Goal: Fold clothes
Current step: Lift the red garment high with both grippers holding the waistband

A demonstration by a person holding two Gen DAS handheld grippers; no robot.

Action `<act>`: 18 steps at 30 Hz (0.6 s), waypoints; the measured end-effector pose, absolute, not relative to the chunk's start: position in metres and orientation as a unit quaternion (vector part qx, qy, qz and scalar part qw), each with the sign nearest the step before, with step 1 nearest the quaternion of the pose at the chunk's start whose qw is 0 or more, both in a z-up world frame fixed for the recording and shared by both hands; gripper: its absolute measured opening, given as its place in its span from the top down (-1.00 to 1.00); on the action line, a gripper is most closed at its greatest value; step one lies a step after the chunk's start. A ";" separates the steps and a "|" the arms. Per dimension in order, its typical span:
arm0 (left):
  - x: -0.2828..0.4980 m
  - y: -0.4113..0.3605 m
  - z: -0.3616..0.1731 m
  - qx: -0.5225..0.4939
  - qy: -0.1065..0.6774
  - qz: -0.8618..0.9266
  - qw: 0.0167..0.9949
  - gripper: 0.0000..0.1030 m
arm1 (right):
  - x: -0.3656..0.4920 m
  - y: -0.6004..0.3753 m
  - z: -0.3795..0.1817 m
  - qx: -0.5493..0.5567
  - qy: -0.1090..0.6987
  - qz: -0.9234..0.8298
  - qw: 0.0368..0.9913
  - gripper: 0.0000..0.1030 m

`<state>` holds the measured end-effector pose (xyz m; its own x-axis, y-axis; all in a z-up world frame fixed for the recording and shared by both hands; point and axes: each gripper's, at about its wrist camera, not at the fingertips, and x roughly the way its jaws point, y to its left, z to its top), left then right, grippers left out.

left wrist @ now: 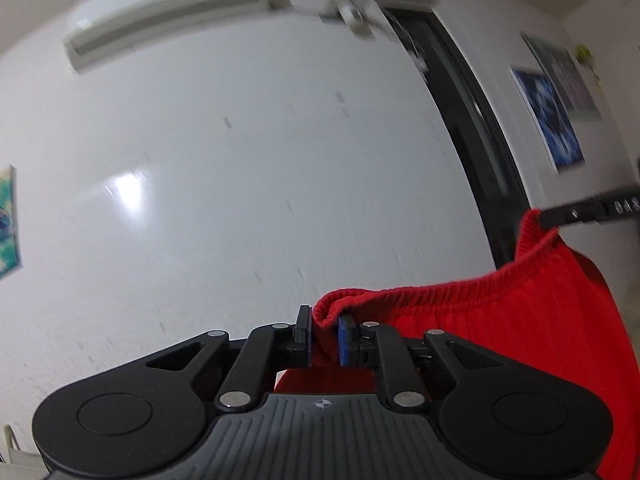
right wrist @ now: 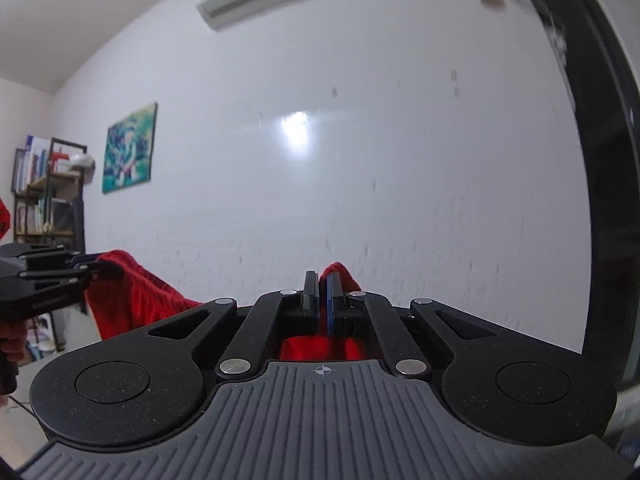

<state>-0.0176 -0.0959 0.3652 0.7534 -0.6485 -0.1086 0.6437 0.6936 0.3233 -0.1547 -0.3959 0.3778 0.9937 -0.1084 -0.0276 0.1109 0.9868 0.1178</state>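
Stretched level between both: red shorts (left wrist: 500, 312), waistband clamped in left claw (left wrist: 325, 336) and right claw (right wrist: 323, 300), hanging below.

The left tool (left wrist: 325, 338) pinches the red shorts (left wrist: 500, 320) by their ribbed waistband, the right tool (left wrist: 560, 214) clamping its far end.

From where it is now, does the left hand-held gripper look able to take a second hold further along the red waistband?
Probably not as things stand: the left hand-held gripper already has the red garment bunched between its fingers, and the right hand-held gripper pinches the other end.
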 end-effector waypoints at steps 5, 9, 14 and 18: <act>0.080 -0.127 0.247 0.192 0.166 -0.374 0.892 0.72 | -0.052 -0.430 0.247 0.128 0.178 -0.037 0.975 0.95; 0.162 -0.175 0.160 0.178 0.281 -0.312 0.890 0.76 | 0.051 -0.444 0.134 0.167 0.286 -0.069 0.941 0.96; 0.189 -0.203 0.296 0.174 0.098 -0.243 0.949 0.76 | 0.089 -0.458 0.254 0.117 0.108 -0.121 0.980 1.00; 0.157 -0.209 0.389 0.192 -0.007 -0.273 0.943 0.77 | 0.058 -0.455 0.347 0.084 0.005 -0.113 0.990 1.00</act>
